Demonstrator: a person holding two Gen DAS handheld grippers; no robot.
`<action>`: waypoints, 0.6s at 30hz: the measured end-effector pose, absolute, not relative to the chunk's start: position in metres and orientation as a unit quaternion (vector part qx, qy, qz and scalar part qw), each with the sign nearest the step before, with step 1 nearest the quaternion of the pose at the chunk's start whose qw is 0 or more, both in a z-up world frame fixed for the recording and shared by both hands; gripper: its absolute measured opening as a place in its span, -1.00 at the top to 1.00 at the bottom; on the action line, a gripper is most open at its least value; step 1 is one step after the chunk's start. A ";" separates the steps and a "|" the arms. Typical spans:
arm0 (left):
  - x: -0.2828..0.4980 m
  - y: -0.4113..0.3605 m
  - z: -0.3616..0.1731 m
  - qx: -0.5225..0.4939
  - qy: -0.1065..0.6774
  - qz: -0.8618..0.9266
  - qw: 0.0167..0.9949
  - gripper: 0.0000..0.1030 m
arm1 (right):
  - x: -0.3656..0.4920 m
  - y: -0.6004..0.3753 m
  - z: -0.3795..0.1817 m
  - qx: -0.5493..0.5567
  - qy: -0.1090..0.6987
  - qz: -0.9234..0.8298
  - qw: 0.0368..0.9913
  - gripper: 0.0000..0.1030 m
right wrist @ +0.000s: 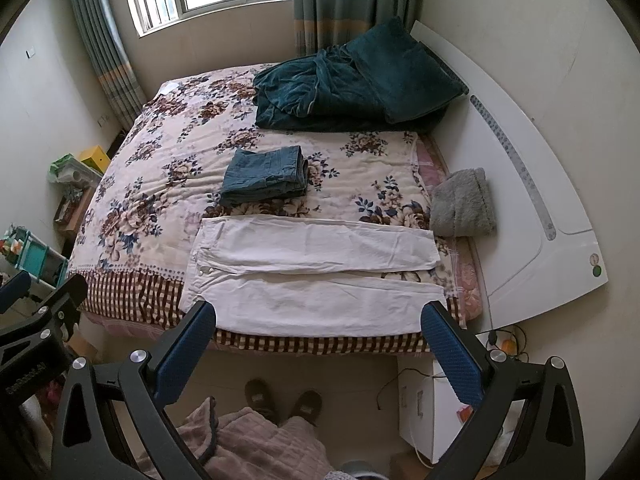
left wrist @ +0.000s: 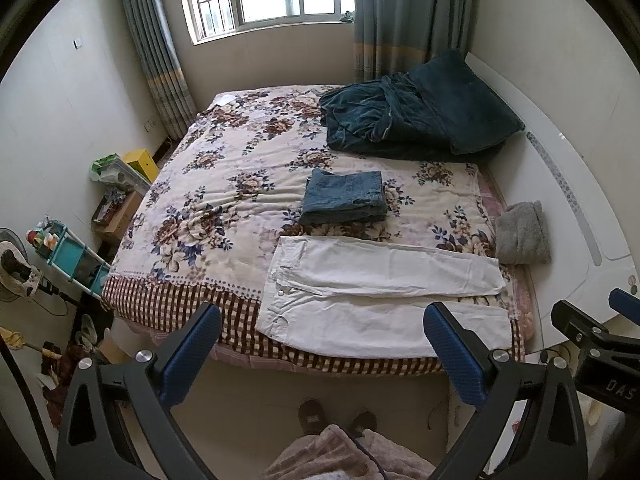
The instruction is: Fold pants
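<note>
White pants (left wrist: 380, 300) lie flat on the bed (left wrist: 224, 184); both grippers (left wrist: 322, 354) (right wrist: 320, 350) hover apart, empty. Pinch the near leg's edge at 6 o'clock and fold toward 12.

Matt white cloth pants (left wrist: 384, 300) lie on a soft floral blanket (left wrist: 224, 184).

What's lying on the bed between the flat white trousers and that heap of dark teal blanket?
A folded stack of blue denim jeans sits between the white trousers and the teal blanket, on the floral bedspread. Both wrist views show it.
</note>
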State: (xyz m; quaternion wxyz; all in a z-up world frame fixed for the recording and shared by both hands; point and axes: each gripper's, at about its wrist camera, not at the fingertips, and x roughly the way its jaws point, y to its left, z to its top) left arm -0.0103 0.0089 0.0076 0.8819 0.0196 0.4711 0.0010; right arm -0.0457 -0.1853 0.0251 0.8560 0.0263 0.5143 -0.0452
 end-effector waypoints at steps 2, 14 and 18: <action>-0.005 0.007 0.007 0.018 0.468 0.009 0.884 -1.00 | -0.045 -0.186 0.023 0.029 0.515 -0.046 0.855 -1.00; 0.048 -0.024 -0.055 0.006 0.498 0.045 0.866 -1.00 | 0.008 -0.226 -0.052 0.046 0.550 -0.068 0.831 -1.00; 0.071 -0.041 -0.086 0.020 0.512 0.036 0.858 -1.00 | 0.037 -0.243 -0.092 0.047 0.567 -0.090 0.817 -1.00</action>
